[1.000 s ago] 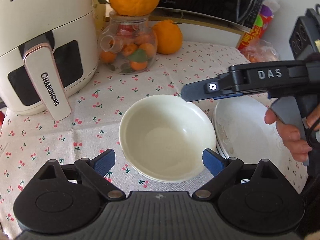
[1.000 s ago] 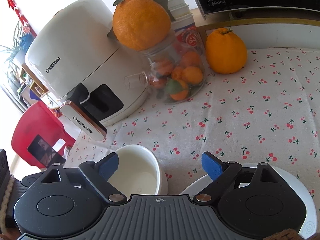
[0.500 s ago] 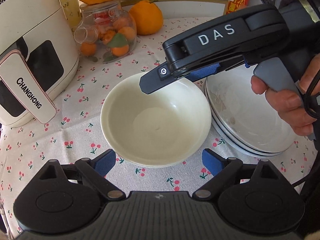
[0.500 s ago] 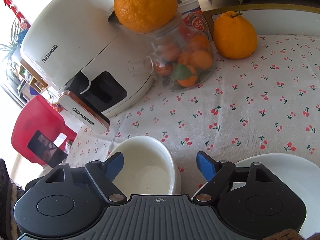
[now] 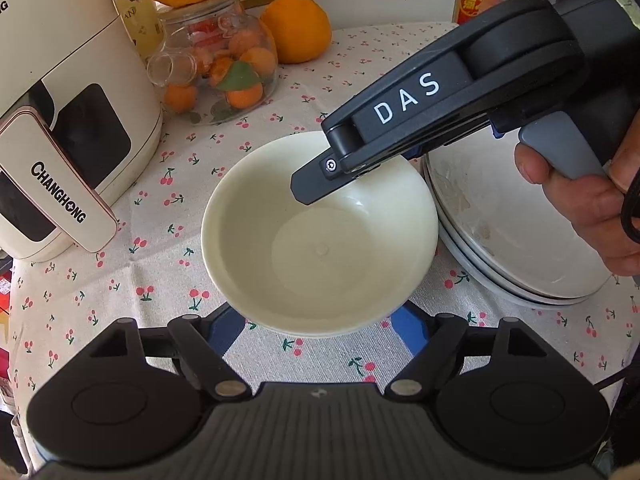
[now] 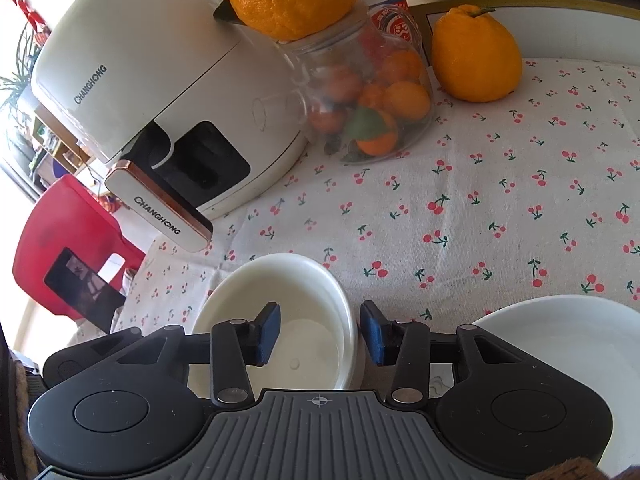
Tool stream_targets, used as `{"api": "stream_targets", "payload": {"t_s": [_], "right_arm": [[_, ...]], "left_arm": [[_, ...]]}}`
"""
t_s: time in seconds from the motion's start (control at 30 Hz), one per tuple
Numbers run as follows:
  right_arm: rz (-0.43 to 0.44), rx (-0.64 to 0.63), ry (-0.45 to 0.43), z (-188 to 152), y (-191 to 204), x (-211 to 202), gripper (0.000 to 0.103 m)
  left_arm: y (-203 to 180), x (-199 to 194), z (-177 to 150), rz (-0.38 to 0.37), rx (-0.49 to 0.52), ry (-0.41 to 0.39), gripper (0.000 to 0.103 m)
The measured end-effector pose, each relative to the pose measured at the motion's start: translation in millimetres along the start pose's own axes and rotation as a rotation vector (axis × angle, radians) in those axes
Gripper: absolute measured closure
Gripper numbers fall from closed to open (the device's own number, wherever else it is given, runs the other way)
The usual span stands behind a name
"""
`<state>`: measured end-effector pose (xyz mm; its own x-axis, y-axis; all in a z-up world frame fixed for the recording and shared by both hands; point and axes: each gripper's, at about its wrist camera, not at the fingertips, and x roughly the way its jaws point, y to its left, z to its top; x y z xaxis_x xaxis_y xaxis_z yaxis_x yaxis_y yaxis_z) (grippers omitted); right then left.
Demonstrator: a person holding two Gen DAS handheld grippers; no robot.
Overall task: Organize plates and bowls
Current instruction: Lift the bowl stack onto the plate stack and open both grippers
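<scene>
At far left the white air fryer (image 5: pixel 68 120) is standing on the cherry-print tablecloth (image 5: pixel 160 264), with the glass jar of small oranges (image 5: pixel 216 68) beside it and a large orange (image 5: pixel 296 28) resting behind; none of these is taking part. At centre the cream bowl (image 5: pixel 320 236) is sitting alone on the cloth, just beside the stacked plates (image 5: pixel 516 236) at right, so the sorting appears to be at an early stage: the plates are already lying nested, while the bowl is not yet lifted or placed. The left gripper (image 5: pixel 318 326) is hovering with its blue pads spread wide at the bowl's near edge, holding nothing. The right gripper (image 6: pixel 320 334) is straddling the bowl's right wall, one pad (image 6: pixel 269 334) hanging inside the bowl (image 6: pixel 280 320) and the other outside, with a gap showing on both sides, so it is parted and not yet clamping. The remaining work, as judged here, is closing on the rim and carrying the bowl to its place. The bowl's near rim is covering part of the left gripper's pads, the number of plates is hard to count, and the far plate edge is being cut off by the holder's hand (image 5: pixel 580 208).
</scene>
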<state>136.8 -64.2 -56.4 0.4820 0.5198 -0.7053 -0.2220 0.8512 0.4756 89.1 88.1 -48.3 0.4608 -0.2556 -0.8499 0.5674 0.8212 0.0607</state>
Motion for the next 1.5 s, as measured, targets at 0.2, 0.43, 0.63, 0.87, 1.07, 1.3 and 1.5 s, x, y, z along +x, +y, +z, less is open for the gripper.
{"api": "stream_targets", "payload": {"t_s": [0.2,0.43,0.63,0.87,1.07,1.3,1.5], "right_arm": [[0.021,-0.013,-0.026,2.1,3.3,-10.0,0.061],[0.031,-0.025,-0.059,6.0,6.2,-29.6,0.061],[0.048,-0.021,-0.089,6.1,3.3,-54.1,0.061],[0.051,-0.016,-0.125,1.2,-4.3,-87.7,0.061],[0.026,0.015,-0.121,-5.0,-17.7,-113.5,0.061],[-0.022,0.067,-0.098,-15.3,-42.5,-129.8,0.060],[-0.069,0.099,-0.076,-24.4,-63.6,-134.8,0.058]], "left_arm": [[-1.9,-9.3,0.8,0.003,-0.002,-0.021,0.026],[-8.2,-32.3,2.0,-0.007,-0.002,-0.083,0.026],[-19.1,-48.7,4.3,-0.027,0.008,-0.137,0.026],[-34.0,-56.0,12.3,-0.074,0.031,-0.176,0.026],[-52.3,-51.3,18.0,-0.123,0.066,-0.177,0.026],[-74.2,-39.0,26.0,-0.169,0.104,-0.158,0.026],[-89.9,-26.8,31.2,-0.187,0.144,-0.138,0.026]]}}
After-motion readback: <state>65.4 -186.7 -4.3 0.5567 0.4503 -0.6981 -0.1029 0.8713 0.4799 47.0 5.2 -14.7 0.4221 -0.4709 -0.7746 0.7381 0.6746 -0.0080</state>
